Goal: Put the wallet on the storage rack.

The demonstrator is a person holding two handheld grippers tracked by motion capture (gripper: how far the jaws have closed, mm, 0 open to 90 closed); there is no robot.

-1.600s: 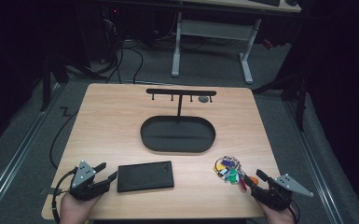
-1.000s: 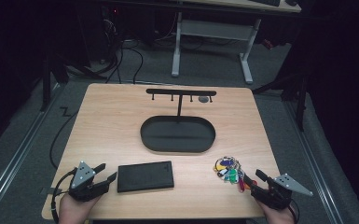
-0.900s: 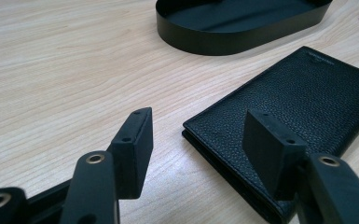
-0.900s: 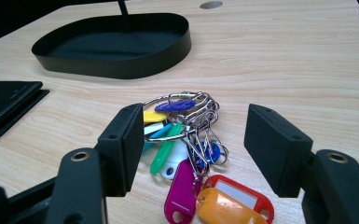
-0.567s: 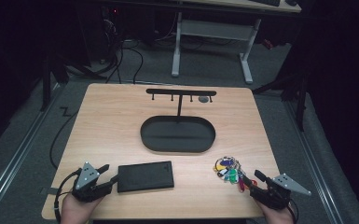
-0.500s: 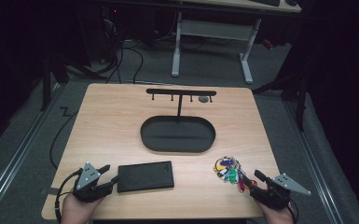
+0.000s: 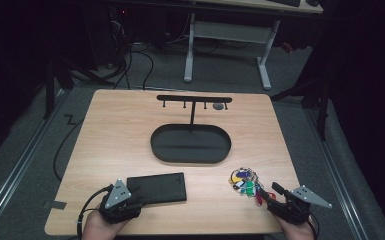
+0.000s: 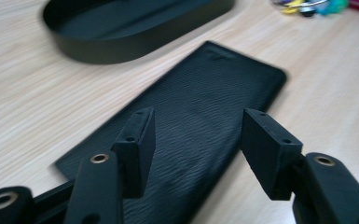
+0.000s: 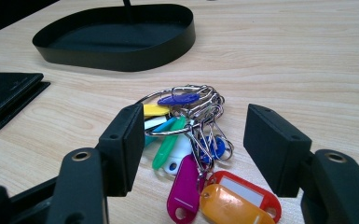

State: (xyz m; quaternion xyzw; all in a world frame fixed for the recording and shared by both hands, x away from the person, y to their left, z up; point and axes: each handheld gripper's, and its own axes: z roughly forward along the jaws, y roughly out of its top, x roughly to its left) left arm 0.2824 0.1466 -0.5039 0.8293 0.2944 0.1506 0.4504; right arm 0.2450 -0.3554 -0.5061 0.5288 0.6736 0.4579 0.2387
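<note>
At the near edge of the surface point(image 7: 130, 130), each spread gripper lines up for a pickup: the left gripper point(image 8: 198, 140) over the black wallet point(image 8: 200, 107), the right gripper point(image 9: 191, 144) before the key bunch point(image 9: 191, 126).

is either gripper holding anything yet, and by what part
Nothing is held. The left gripper hangs open over the wallet, fingers apart. The right gripper is open around the bunch of key tags, not pressing on it.

Dark room, grey carpeted floor point(image 7: 145, 70), white-legged desk point(image 7: 230, 35) behind the wooden table point(image 7: 120, 130).
</note>
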